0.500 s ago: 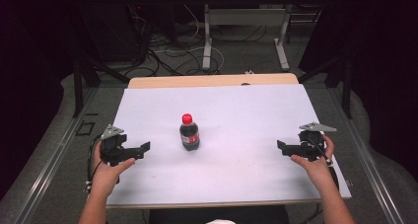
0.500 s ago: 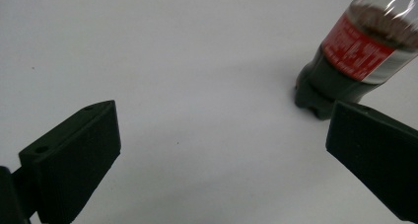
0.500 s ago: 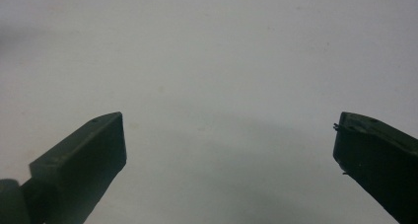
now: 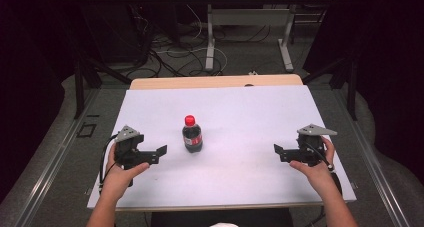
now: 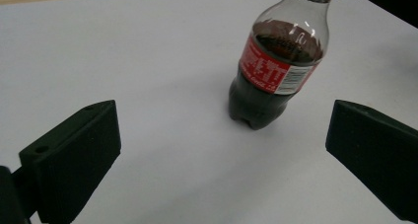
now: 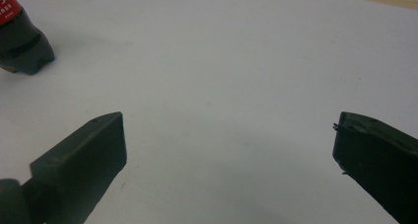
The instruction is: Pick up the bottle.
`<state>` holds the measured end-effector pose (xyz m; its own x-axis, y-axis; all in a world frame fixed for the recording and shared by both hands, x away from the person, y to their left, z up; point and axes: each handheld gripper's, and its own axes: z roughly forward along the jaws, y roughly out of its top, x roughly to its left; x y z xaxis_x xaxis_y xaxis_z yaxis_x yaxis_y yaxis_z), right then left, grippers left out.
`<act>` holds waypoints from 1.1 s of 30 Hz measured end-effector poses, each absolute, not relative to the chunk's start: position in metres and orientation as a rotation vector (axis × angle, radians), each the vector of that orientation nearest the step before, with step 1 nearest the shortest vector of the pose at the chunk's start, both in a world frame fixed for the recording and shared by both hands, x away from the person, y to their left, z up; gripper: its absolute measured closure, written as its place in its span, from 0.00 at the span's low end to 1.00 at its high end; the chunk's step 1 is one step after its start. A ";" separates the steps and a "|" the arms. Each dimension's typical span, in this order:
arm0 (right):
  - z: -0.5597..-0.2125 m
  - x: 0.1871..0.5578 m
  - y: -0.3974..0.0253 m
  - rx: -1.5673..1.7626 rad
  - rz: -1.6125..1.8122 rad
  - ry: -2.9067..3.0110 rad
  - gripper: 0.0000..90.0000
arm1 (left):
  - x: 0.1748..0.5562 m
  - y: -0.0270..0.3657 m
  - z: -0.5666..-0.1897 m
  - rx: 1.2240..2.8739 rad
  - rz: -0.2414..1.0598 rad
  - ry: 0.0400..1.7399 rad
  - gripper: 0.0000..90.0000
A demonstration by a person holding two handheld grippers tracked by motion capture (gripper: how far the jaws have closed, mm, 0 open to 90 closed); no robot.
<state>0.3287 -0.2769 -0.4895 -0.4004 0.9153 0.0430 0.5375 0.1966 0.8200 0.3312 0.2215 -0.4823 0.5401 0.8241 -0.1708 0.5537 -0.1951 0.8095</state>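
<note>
A small cola bottle [image 4: 192, 135] with a red cap [image 4: 190, 120] stands upright near the middle of the white worktop [image 4: 250, 112], about half full of dark drink. The left tongs [image 4: 161, 151] sit just to the bottle's left, pointed at it with jaws spread wide and nothing between them; in the left gripper view the bottle [image 5: 276, 66] stands ahead, between the two jaws but beyond their tips. The right tongs [image 4: 276, 151] rest well apart on the bottle's other side, also wide and empty. The step in hand looks like the approach before a grasp. The next move likely calls for sliding the left tongs forward until the jaws straddle the body, then closing gently without tipping it.
</note>
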 end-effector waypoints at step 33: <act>-0.495 0.330 -0.274 1.346 1.102 2.038 0.00 | 0.386 0.134 -0.514 1.983 0.361 1.031 0.17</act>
<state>0.3298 -0.2739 -0.4954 -0.4170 0.9074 0.0528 0.5411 0.2011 0.8165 0.3862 0.1336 -0.5142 0.6182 0.7766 -0.1210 0.5311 -0.2992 0.7927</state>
